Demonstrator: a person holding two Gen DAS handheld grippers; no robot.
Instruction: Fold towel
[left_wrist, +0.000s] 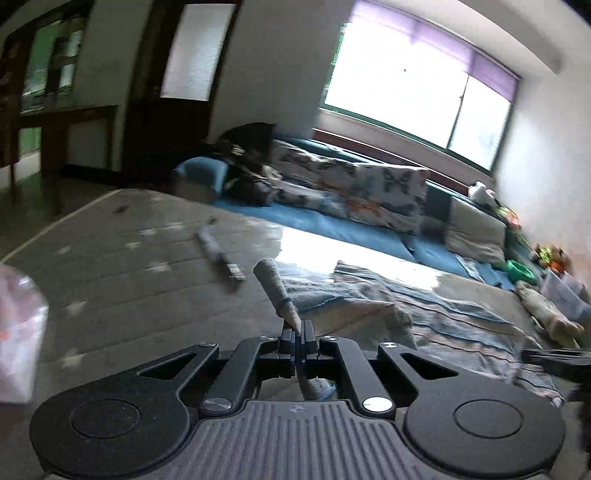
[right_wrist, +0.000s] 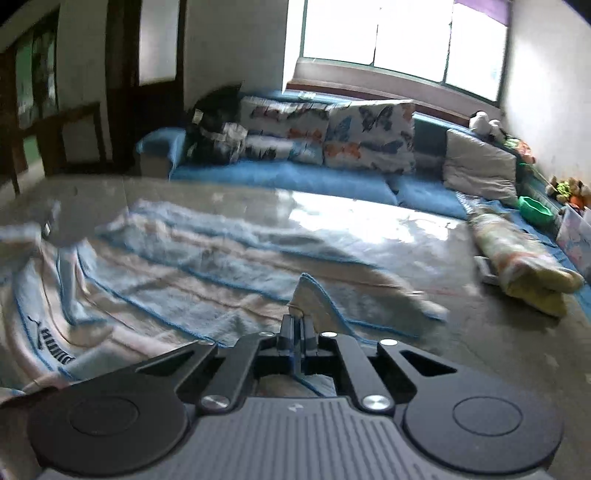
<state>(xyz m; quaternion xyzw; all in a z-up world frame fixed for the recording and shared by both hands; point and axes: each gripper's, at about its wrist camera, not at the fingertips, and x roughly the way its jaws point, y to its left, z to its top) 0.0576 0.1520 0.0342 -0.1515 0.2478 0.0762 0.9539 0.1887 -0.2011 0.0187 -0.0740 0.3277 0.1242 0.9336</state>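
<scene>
Now the left tool (left_wrist: 297, 334) is clenched on a towel (left_wrist: 436, 310) corner. The right tool (right_wrist: 297, 328) pinches another corner above the bed (right_wrist: 480, 332).

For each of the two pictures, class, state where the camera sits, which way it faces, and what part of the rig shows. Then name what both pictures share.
Left wrist view: on the left gripper, facing across the table toward the window; its fingers pinch a towel corner, and the other gripper's edge shows at right.
Right wrist view: on the right gripper, facing the same way over the spread towel; its fingers pinch another towel corner.
Shared: towel, table, butterfly pillows, blue sofa, window.
</scene>
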